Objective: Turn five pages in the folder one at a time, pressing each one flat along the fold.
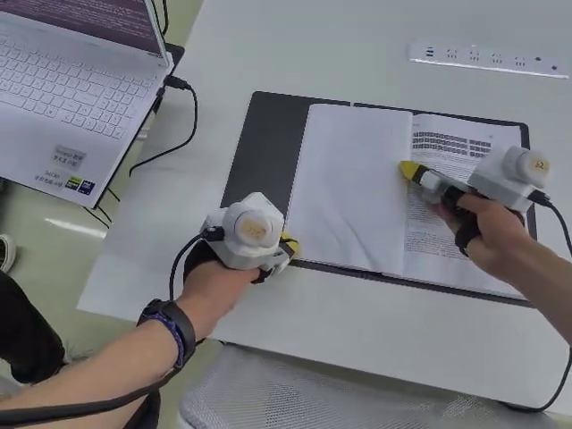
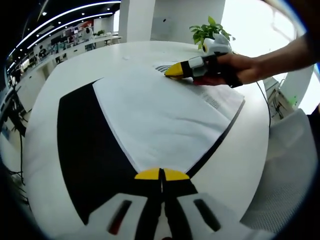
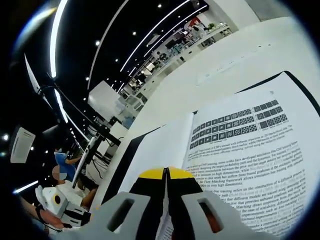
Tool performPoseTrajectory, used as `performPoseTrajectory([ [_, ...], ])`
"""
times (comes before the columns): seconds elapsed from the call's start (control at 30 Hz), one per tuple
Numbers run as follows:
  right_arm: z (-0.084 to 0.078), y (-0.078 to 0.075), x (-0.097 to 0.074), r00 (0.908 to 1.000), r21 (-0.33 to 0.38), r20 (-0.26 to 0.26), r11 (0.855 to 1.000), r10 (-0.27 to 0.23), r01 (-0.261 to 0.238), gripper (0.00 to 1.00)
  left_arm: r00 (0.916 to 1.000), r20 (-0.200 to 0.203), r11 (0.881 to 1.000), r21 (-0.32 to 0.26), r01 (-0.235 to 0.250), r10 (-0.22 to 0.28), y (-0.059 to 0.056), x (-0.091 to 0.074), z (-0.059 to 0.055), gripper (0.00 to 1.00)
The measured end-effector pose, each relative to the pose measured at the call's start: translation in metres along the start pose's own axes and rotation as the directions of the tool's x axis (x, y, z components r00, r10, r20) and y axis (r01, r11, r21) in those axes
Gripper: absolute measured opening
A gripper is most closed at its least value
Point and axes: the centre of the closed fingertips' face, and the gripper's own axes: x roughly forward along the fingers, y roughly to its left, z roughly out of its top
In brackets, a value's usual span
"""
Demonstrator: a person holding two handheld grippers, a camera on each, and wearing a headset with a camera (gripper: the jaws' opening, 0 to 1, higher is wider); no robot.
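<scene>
On the white bench (image 1: 295, 45) the folder (image 1: 264, 147) lies open. My right gripper (image 1: 409, 170), jaws closed, presses the fold; my left gripper (image 1: 288, 245) is closed too. Pages left: I cannot tell.

Black folder (image 1: 266, 147), white pages (image 1: 349, 183)

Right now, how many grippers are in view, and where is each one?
2. The left gripper is shut at the folder's near edge, by the blank page's corner. The right gripper is shut at the fold, near the top of the printed page.
</scene>
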Motion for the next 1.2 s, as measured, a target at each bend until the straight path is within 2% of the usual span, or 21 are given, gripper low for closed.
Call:
performPoseTrajectory([
  [0.23,0.014,-0.005,0.010,0.9981,0.040,0.054,0.999,-0.029,0.026,0.00,1.0000,0.006,1.000,-0.011,0.001,-0.001,0.001,0.000,0.000,0.00],
  [0.5,0.031,-0.012,0.021,0.9885,0.111,0.133,0.992,-0.072,0.057,0.00,0.9995,0.024,0.998,-0.061,-0.017,0.019,0.001,0.000,0.000,0.00],
  [0.57,0.034,-0.013,0.023,0.9868,0.112,0.142,0.992,-0.077,0.061,0.00,0.9995,0.028,0.997,-0.073,-0.016,0.018,0.002,0.000,0.000,0.00],
  [0.63,0.038,-0.023,0.028,0.9843,0.136,0.156,0.989,-0.084,0.063,0.00,0.9993,0.032,0.996,-0.082,-0.016,0.019,0.003,0.000,-0.001,0.00],
  [0.87,0.049,-0.029,0.037,0.9752,0.158,0.194,0.984,-0.106,0.076,0.00,0.9986,0.040,0.993,-0.110,-0.030,0.035,0.003,0.000,-0.001,0.00],
  [1.2,0.066,-0.043,0.058,0.9651,0.181,0.222,0.978,-0.139,0.100,0.00,0.9984,0.045,0.993,-0.118,-0.028,0.034,0.003,0.000,0.000,0.00],
])
